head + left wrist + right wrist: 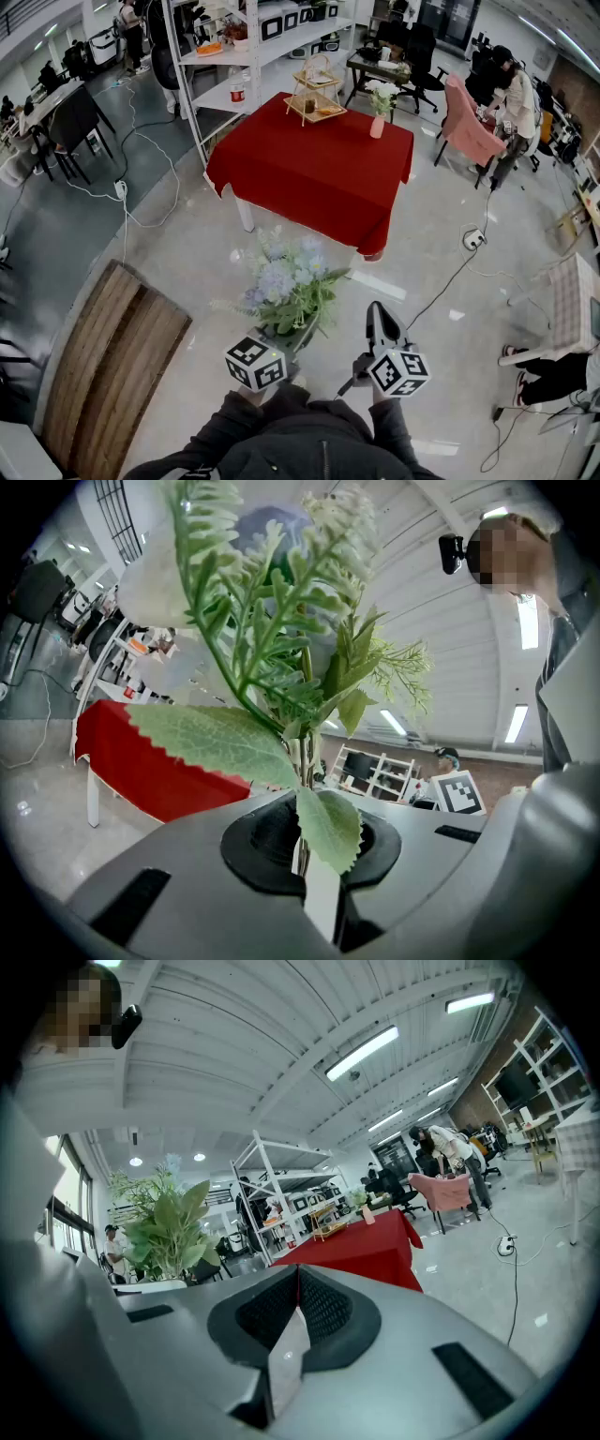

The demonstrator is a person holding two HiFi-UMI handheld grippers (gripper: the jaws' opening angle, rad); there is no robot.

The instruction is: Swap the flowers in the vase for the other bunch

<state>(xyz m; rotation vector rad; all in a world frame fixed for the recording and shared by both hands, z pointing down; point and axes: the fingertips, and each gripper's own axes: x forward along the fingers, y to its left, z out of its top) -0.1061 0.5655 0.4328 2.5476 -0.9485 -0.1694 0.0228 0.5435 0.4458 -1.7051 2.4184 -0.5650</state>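
Note:
My left gripper (281,349) is shut on the stems of a bunch of pale blue and white flowers (285,284) with green leaves, held upright in front of me. In the left gripper view the stems (302,761) rise from between the closed jaws. My right gripper (378,325) is shut and holds nothing; its jaws meet in the right gripper view (298,1290). Far ahead, a pink vase (377,125) with white flowers (382,95) stands near the far right corner of the red-clothed table (314,173). The same vase (368,1215) appears small in the right gripper view.
A tiered wooden stand (316,94) sits on the table's far side. White shelving (244,56) stands behind it. Cables (441,286) trail over the floor at right. A wooden bench (103,366) lies at my left. People and chairs are at the far right.

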